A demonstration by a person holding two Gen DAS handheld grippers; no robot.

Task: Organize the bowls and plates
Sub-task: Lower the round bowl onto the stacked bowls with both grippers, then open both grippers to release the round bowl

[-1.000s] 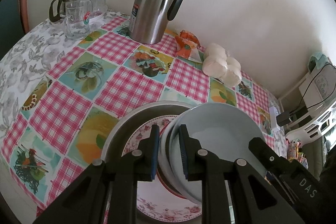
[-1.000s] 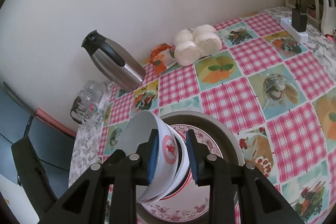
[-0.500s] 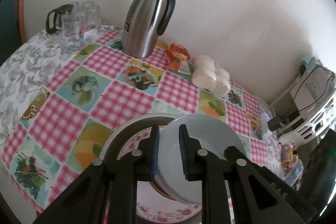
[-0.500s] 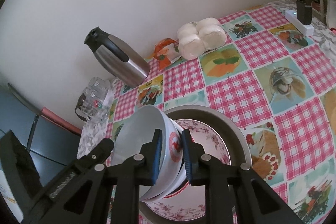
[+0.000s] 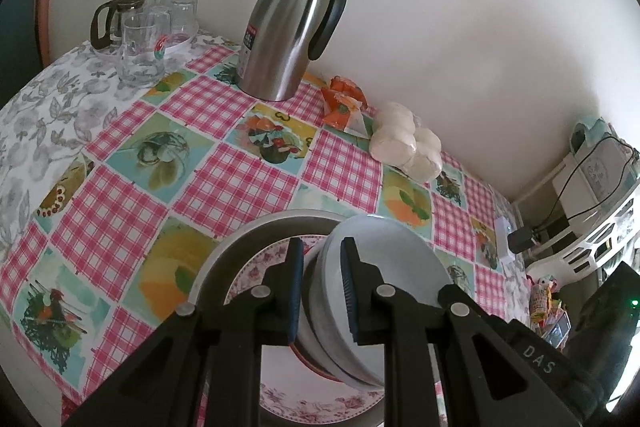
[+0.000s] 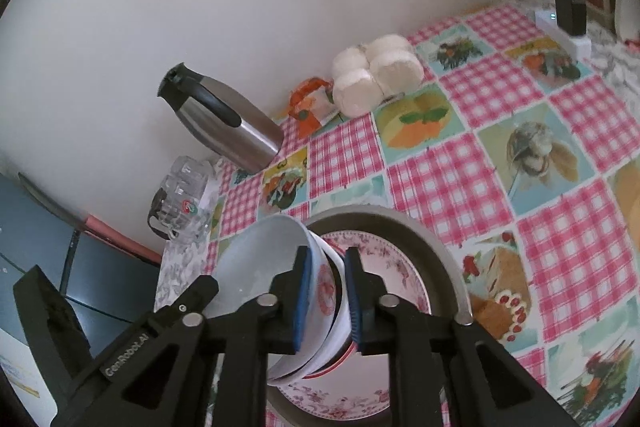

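Both grippers clamp the rims of a tilted bowl stack above the floral plate.

Left gripper [image 5: 320, 279] points steeply down, its blue pads nearly together and pressed on one side of the rim of the white bowls [image 5: 384, 267]. Right gripper [image 6: 326, 291], equally steep, has narrowed to almost nothing on the opposite rim, gripping the wall with the red emblem. At least two nested bowls [image 6: 280, 267] tip between the two tools, lifted at an angle over a floral plate [image 6: 384, 263] lying in a grey round tray [image 6: 432, 247]. Beyond, on the checked tablecloth [image 5: 224, 171], stand a steel thermos jug [image 5: 288, 35], a cluster of glasses [image 5: 148, 39], an orange packet [image 5: 344, 103] and wrapped white buns [image 5: 404, 143], all well apart from the tray, near the wall.
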